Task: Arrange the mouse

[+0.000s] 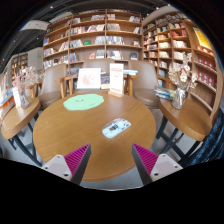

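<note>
Book titles on far shelves point(95, 35) too small.

Tool point(110, 160) level, fingers point(72, 160) spread wide apart, magenta pads facing inward, nothing held.

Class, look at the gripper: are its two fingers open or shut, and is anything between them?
Open. The gripper shows a wide gap between its pink pads, with only bare round table in it; the mouse lies beyond them.
</note>
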